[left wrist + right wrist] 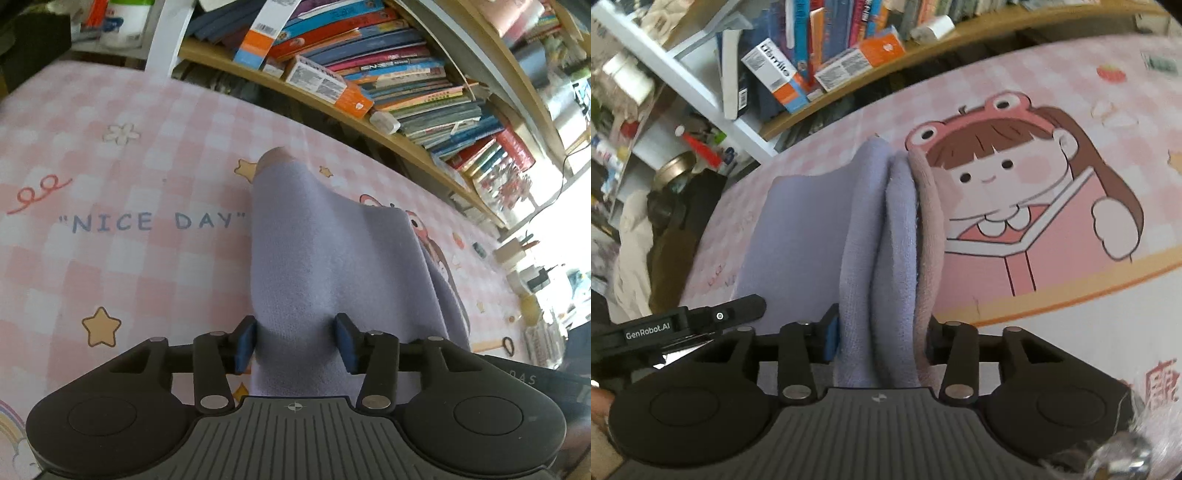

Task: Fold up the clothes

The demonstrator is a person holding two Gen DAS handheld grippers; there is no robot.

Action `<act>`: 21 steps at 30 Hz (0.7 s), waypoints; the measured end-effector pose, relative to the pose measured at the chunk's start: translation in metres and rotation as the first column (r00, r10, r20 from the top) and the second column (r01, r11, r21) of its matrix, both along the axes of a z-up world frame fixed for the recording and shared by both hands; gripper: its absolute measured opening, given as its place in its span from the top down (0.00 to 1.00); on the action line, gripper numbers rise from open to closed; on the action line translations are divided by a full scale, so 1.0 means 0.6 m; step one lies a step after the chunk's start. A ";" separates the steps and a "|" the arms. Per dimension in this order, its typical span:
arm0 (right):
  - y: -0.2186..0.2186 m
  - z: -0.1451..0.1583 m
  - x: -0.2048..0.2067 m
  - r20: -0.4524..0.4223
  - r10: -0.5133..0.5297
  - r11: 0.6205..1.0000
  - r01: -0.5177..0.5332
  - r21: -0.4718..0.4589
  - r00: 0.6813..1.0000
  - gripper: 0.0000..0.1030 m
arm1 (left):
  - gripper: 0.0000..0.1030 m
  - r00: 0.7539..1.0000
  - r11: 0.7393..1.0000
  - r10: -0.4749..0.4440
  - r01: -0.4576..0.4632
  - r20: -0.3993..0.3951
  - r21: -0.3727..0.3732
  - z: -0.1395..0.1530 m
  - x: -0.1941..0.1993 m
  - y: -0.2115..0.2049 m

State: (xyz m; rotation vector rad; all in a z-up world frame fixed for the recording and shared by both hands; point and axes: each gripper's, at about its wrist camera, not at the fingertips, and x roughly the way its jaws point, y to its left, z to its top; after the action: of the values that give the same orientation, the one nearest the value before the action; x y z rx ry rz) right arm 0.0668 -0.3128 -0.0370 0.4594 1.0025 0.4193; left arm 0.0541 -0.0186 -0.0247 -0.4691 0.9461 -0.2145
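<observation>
A lilac fleece garment (332,258) with a dusty-pink lining lies folded lengthwise on the pink checked bed sheet (129,155). My left gripper (297,345) has its blue pads on either side of the garment's near end, closed on a thick bundle of it. In the right wrist view the same garment (871,229) shows several stacked layers, the pink lining on the right. My right gripper (881,338) is closed on that stacked edge. The left gripper's body (683,325) shows at the left of the right wrist view.
A wooden bookshelf (388,81) packed with books runs along the far side of the bed. A white shelf frame (683,74) with bottles and boxes stands at the left. The sheet carries a cartoon girl print (1015,177). Small items lie at the sheet's right edge (509,343).
</observation>
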 end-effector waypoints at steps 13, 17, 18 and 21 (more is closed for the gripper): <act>0.014 0.019 -0.008 0.068 0.046 0.998 -0.043 -0.038 0.997 0.72 | 0.65 0.999 0.999 0.040 -0.041 0.027 0.010 0.016 -0.009 -0.027; 0.016 0.043 -0.024 0.138 0.081 0.994 -0.069 -0.085 0.987 0.73 | 0.65 0.997 0.999 0.044 -0.045 0.068 0.007 0.038 -0.023 -0.035; 0.013 0.047 -0.027 0.148 0.083 0.994 -0.071 -0.082 0.986 0.73 | 0.65 0.996 0.999 0.046 -0.046 0.077 0.003 0.043 -0.027 -0.036; 0.005 0.057 -0.037 0.163 0.089 0.994 -0.078 -0.070 0.983 0.73 | 0.65 0.995 0.999 0.050 -0.051 0.092 0.005 0.056 -0.038 -0.042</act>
State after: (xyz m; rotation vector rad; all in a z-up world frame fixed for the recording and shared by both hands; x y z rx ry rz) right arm 0.0449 -0.3100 -0.0028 0.3200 0.8728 0.4914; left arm 0.0312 -0.0437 0.0086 -0.4718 0.8443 -0.1847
